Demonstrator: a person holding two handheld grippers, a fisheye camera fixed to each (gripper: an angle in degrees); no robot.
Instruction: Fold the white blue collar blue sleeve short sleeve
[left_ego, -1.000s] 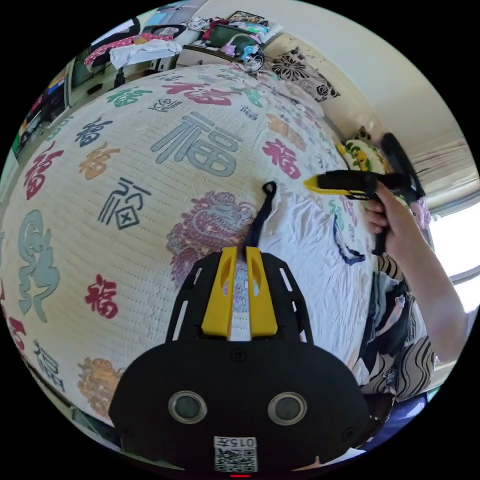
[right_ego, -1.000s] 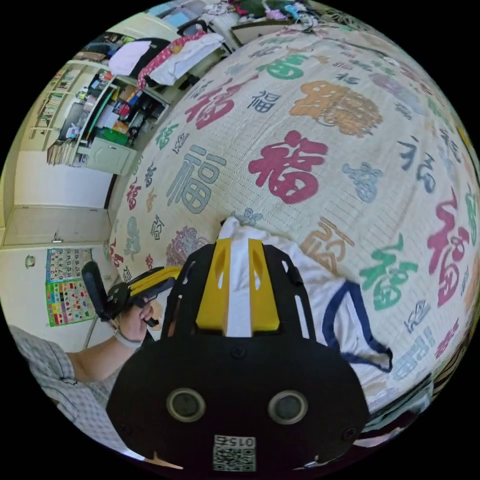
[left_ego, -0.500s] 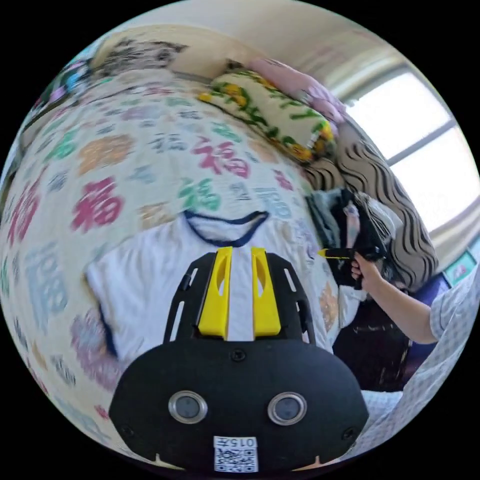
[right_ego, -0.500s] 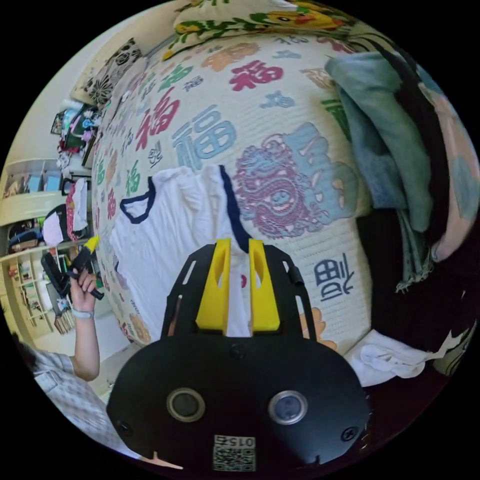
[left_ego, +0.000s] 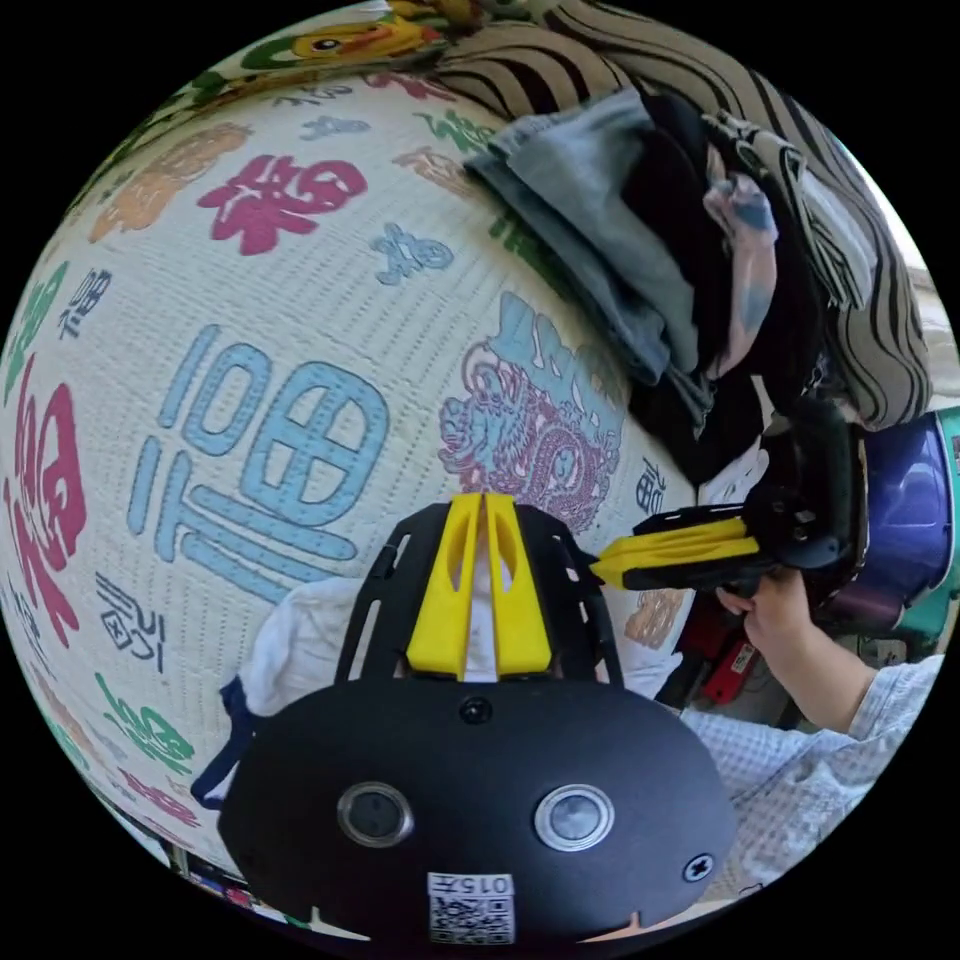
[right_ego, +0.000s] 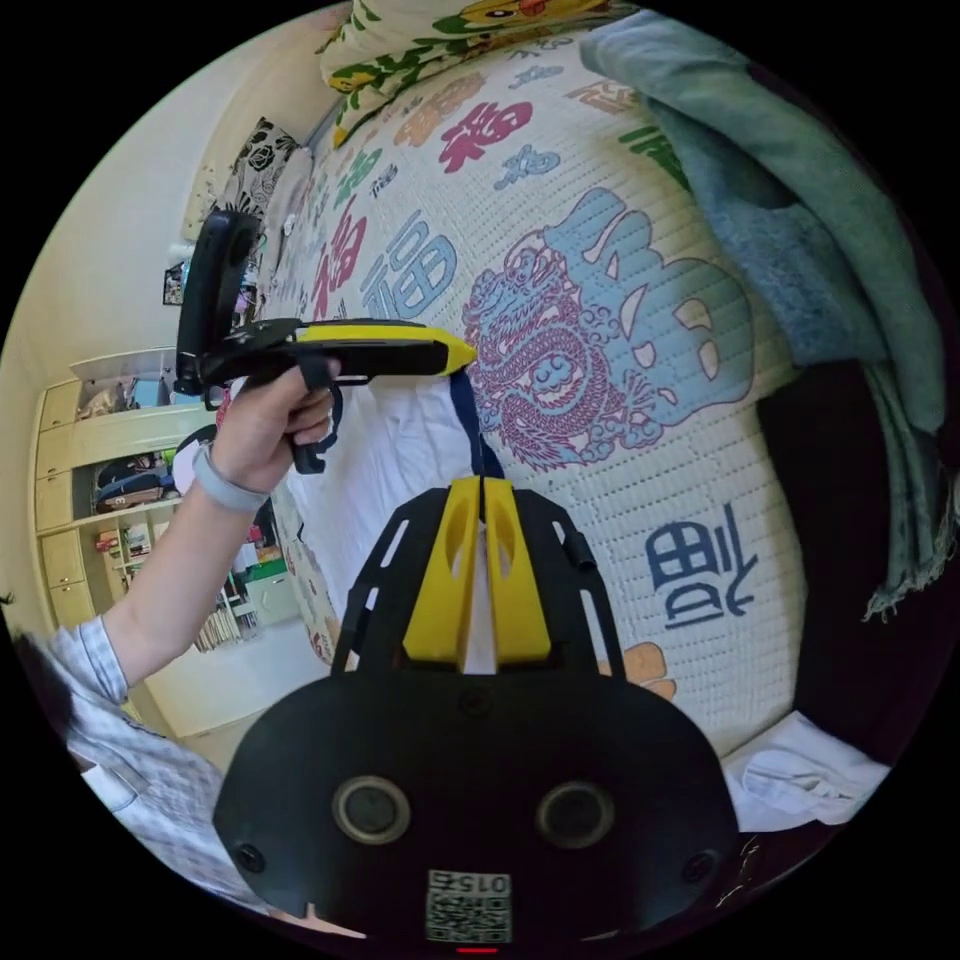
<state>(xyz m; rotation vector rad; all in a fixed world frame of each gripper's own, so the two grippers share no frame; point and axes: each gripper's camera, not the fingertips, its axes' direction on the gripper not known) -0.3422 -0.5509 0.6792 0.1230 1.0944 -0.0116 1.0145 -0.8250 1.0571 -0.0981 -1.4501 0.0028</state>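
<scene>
The white shirt (right_ego: 395, 450) with blue trim (right_ego: 465, 415) lies on the patterned bedspread (right_ego: 560, 230) near the bed's edge. My right gripper (right_ego: 483, 488) is shut on the blue-trimmed edge, which runs up to my left gripper (right_ego: 462, 357); a hand (right_ego: 265, 420) holds that gripper. In the left gripper view, my left gripper (left_ego: 485, 500) is shut on white cloth of the shirt (left_ego: 300, 635), and a blue hem (left_ego: 225, 735) hangs at the lower left. My right gripper (left_ego: 603, 572) sits just beside it, jaws together, held by a hand (left_ego: 775, 610).
A heap of grey, black and mixed clothes (left_ego: 640, 250) lies on the bed by a striped cushion (left_ego: 870, 290). A grey-green cloth (right_ego: 800, 200) drapes over the bed's side, with a white cloth (right_ego: 800, 770) below. A cartoon pillow (right_ego: 430, 40) lies at the head. Shelves (right_ego: 90, 480) stand across the room.
Both views have swung round toward the clothes heap. The two grippers have come close together at the shirt's edge, and their jaws, apart half a second ago, now pinch the cloth.
</scene>
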